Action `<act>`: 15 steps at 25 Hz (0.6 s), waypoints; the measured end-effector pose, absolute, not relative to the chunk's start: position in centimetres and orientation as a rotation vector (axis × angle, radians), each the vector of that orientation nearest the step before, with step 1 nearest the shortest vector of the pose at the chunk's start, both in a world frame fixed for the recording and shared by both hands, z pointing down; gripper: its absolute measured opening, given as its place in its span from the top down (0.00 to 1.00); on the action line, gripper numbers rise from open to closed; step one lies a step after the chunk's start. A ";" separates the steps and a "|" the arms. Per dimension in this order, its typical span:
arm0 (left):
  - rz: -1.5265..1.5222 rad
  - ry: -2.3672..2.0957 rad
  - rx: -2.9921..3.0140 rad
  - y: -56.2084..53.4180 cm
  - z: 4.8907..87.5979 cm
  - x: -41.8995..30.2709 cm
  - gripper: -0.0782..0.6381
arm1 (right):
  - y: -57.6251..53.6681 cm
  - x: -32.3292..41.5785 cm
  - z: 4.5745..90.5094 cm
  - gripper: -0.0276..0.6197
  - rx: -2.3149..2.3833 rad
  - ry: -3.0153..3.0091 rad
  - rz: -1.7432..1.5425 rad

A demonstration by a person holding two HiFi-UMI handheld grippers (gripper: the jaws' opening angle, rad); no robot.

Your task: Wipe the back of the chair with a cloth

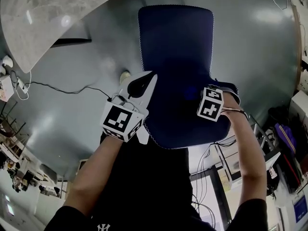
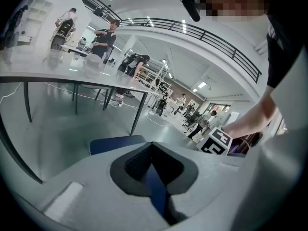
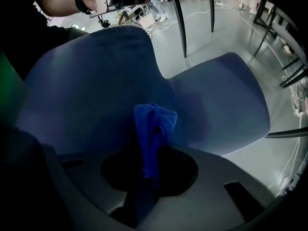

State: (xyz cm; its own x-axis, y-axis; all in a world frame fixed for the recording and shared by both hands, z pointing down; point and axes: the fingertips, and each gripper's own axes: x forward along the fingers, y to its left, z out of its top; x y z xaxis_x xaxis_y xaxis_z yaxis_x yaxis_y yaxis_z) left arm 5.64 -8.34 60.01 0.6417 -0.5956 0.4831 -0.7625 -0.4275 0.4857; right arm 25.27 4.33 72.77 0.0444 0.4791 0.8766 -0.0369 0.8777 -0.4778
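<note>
A dark blue chair stands below me, its seat [image 1: 175,42] farther off and its back [image 1: 185,121] close to my body. My left gripper [image 1: 144,82] is shut on the back's left edge; a thin blue strip of the chair back [image 2: 155,186] shows between its jaws [image 2: 153,177]. My right gripper [image 1: 207,100] is at the back's right side. It is shut [image 3: 149,172] on a bunched blue cloth [image 3: 154,126], which is pressed against the chair back [image 3: 91,90] near where it meets the seat [image 3: 221,105].
A pale curved table [image 1: 48,18] stands at the upper left, with a black cable [image 1: 62,88] on the grey floor beside it. Dark table legs [image 3: 180,18] rise beyond the chair. Boxes and bags [image 1: 286,143] crowd the right. Several people stand far off.
</note>
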 end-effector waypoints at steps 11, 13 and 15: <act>0.316 -1.046 2.188 -8.3 59.4 6.8 0.88 | 2.6 30.8 71.6 0.85 -0.284 -1.348 0.304; 0.316 -1.051 2.187 -8.3 59.5 6.8 0.88 | 2.3 30.9 71.7 0.85 -0.255 -1.358 0.308; 0.314 -1.057 2.187 -8.4 59.7 6.6 0.88 | 1.3 30.2 71.7 0.85 -0.192 -1.402 0.327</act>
State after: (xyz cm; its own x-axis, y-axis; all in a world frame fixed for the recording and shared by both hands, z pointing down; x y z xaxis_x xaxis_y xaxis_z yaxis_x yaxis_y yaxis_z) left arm 6.61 -8.39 59.68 0.6413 -0.6001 0.4781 -0.7638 -0.4401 0.4722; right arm 30.23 1.29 71.68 0.1339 0.3360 0.9323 -0.1108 0.9399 -0.3228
